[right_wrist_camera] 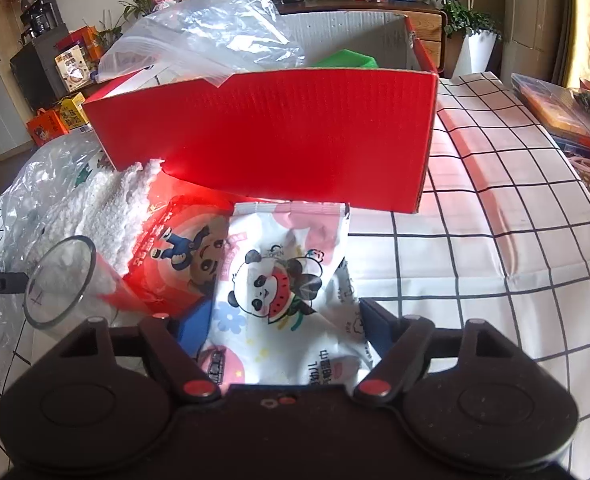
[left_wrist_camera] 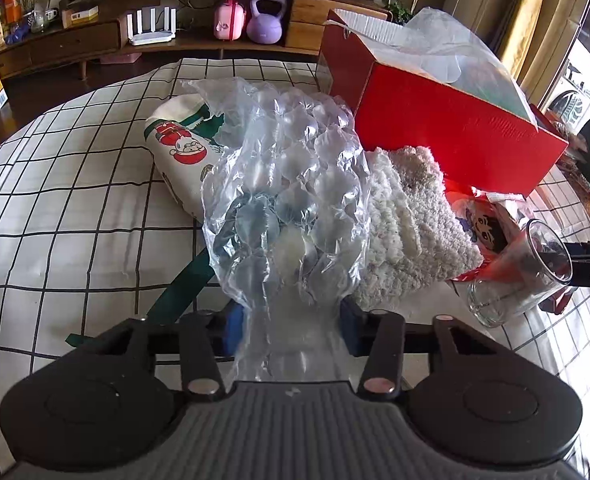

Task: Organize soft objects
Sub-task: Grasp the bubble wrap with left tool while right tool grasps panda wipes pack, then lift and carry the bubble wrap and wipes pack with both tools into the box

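My left gripper (left_wrist_camera: 291, 330) is shut on a clear sheet of bubble wrap (left_wrist_camera: 287, 196), which stands up between its blue pads and hides much behind it. A white fluffy knit cloth (left_wrist_camera: 407, 220) lies to its right, and a cream Santa-print bag (left_wrist_camera: 179, 148) to its left. My right gripper (right_wrist_camera: 283, 320) is shut on a white panda-print soft packet (right_wrist_camera: 283, 276), just in front of the open red cardboard box (right_wrist_camera: 279, 136). A red cartoon packet (right_wrist_camera: 175, 256) lies under the panda packet's left side. The bubble wrap also shows in the right wrist view (right_wrist_camera: 35, 200).
A drinking glass (left_wrist_camera: 523, 272) lies on its side by the knit cloth, also in the right wrist view (right_wrist_camera: 61, 280). A clear plastic bag (right_wrist_camera: 211, 36) and something green (right_wrist_camera: 345, 58) sit in the box. The checked tablecloth (right_wrist_camera: 495, 240) covers the table. Shelves stand behind.
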`<state>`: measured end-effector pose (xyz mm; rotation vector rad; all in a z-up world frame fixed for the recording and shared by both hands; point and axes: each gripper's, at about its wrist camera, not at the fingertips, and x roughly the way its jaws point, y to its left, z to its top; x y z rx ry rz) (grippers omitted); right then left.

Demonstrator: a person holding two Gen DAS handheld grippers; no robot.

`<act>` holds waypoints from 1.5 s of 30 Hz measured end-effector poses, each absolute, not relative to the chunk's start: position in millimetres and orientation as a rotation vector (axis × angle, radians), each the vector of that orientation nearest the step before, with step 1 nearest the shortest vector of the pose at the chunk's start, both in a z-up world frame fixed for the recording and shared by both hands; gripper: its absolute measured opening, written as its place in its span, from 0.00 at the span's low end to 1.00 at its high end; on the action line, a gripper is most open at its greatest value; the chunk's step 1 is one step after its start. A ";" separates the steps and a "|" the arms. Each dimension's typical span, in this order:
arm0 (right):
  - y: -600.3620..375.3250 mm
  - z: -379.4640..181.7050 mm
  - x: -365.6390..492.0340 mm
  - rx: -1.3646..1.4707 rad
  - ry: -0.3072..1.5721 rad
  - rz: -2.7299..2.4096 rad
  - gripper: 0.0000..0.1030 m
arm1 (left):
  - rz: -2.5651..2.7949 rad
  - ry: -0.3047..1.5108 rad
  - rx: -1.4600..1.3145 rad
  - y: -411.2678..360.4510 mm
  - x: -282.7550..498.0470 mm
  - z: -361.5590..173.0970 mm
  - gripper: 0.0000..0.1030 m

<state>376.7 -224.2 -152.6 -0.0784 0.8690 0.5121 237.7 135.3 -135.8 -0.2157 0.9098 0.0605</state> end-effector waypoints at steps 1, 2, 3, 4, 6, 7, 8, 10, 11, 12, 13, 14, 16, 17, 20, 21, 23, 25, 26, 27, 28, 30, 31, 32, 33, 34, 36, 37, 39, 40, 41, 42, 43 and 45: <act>-224.7 -152.4 375.7 -0.079 0.871 0.508 0.75 | 0.058 0.907 -0.218 135.3 236.9 -135.1 0.38; -225.2 -152.3 374.6 -0.082 0.871 0.508 0.74 | 0.056 0.904 -0.219 135.3 236.0 -134.7 0.35; -225.6 -152.1 373.4 -0.086 0.870 0.504 0.73 | 0.060 0.898 -0.220 135.7 235.0 -133.8 0.31; -226.3 -151.6 372.0 -0.087 0.869 0.498 0.72 | 0.062 0.891 -0.224 136.0 233.7 -132.8 0.29; -229.1 -149.8 369.6 -0.084 0.865 0.492 0.72 | 0.057 0.875 -0.238 136.7 231.1 -130.1 0.24; -230.7 -148.5 368.2 -0.083 0.863 0.486 0.71 | 0.053 0.868 -0.239 136.4 229.7 -128.5 0.21; -232.5 -147.3 367.0 -0.081 0.862 0.481 0.71 | 0.052 0.862 -0.236 135.3 228.7 -126.7 0.21; -236.8 -144.1 363.9 -0.072 0.860 0.474 0.71 | 0.048 0.853 -0.226 132.8 227.0 -123.4 0.18; -239.1 -141.9 361.6 -0.067 0.857 0.472 0.71 | 0.046 0.849 -0.224 131.9 225.8 -121.9 0.17; -241.2 -139.8 359.6 -0.063 0.854 0.469 0.71 | 0.050 0.844 -0.221 131.1 224.7 -120.0 0.17; -243.3 -137.2 357.1 -0.058 0.853 0.465 0.70 | 0.053 0.839 -0.217 130.3 223.5 -118.2 0.17; -245.3 -134.6 354.5 -0.053 0.851 0.465 0.70 | 0.053 0.834 -0.215 129.6 222.4 -116.3 0.17; -249.3 -128.9 348.1 -0.050 0.842 0.467 0.70 | 0.052 0.824 -0.207 128.1 219.7 -111.2 0.17; -251.2 -125.8 344.9 -0.050 0.839 0.466 0.70 | 0.049 0.820 -0.207 127.5 218.5 -108.6 0.17; -256.2 -115.8 334.5 -0.044 0.833 0.465 0.70 | 0.043 0.816 -0.208 126.7 214.4 -101.0 0.17; -257.6 -112.3 330.9 -0.042 0.830 0.466 0.69 | 0.040 0.816 -0.210 125.6 212.5 -97.9 0.17; -260.4 -103.9 323.3 -0.041 0.818 0.471 0.69 | 0.032 0.816 -0.206 123.1 209.4 -92.4 0.17; -263.3 -96.0 316.0 -0.040 0.811 0.470 0.69 | 0.023 0.818 -0.205 120.2 204.5 -86.1 0.17; -264.6 -91.4 312.5 -0.037 0.808 0.476 0.69 | 0.018 0.817 -0.202 118.5 202.8 -82.9 0.17; -265.7 -87.3 309.2 -0.035 0.804 0.482 0.69 | 0.012 0.813 -0.198 116.8 200.4 -79.1 0.17; -266.4 -83.1 306.0 -0.036 0.801 0.483 0.69 | 0.008 0.812 -0.196 115.0 198.8 -75.8 0.17; -267.8 -74.7 299.7 -0.036 0.792 0.484 0.69 | -0.003 0.805 -0.189 111.0 195.5 -68.5 0.17; -269.0 -70.9 297.2 -0.034 0.785 0.488 0.69 | -0.007 0.800 -0.185 109.3 194.5 -64.9 0.17; -270.1 -66.6 294.6 -0.033 0.776 0.492 0.69 | -0.008 0.793 -0.178 107.4 193.0 -61.3 0.17; -271.1 -63.0 292.3 -0.033 0.769 0.494 0.69 | -0.009 0.785 -0.175 106.0 191.9 -58.1 0.17; -271.9 -59.3 289.9 -0.032 0.763 0.495 0.69 | -0.012 0.777 -0.173 104.8 190.9 -54.9 0.17; -273.3 -53.7 286.9 -0.028 0.752 0.499 0.69 | -0.014 0.763 -0.172 102.3 188.7 -49.1 0.17; -274.2 -51.4 285.8 -0.024 0.747 0.502 0.69 | -0.019 0.758 -0.171 101.1 187.6 -46.4 0.17; -274.9 -46.8 283.4 -0.021 0.739 0.507 0.69 | -0.026 0.747 -0.158 97.1 184.8 -40.0 0.17; -275.0 -44.5 282.2 -0.021 0.734 0.511 0.69 | -0.031 0.742 -0.152 95.3 183.5 -36.9 0.17; -275.3 -42.2 281.1 -0.023 0.729 0.516 0.69 | -0.037 0.738 -0.149 93.7 182.3 -33.8 0.17; -275.3 -40.1 280.2 -0.024 0.725 0.517 0.69 | -0.046 0.736 -0.147 92.2 180.8 -29.9 0.17; -275.4 -37.9 279.3 -0.024 0.720 0.520 0.69 | -0.053 0.732 -0.144 90.6 179.3 -26.6 0.17; -275.9 -33.1 277.8 -0.025 0.710 0.525 0.69 | -0.067 0.730 -0.137 86.5 177.4 -20.3 0.17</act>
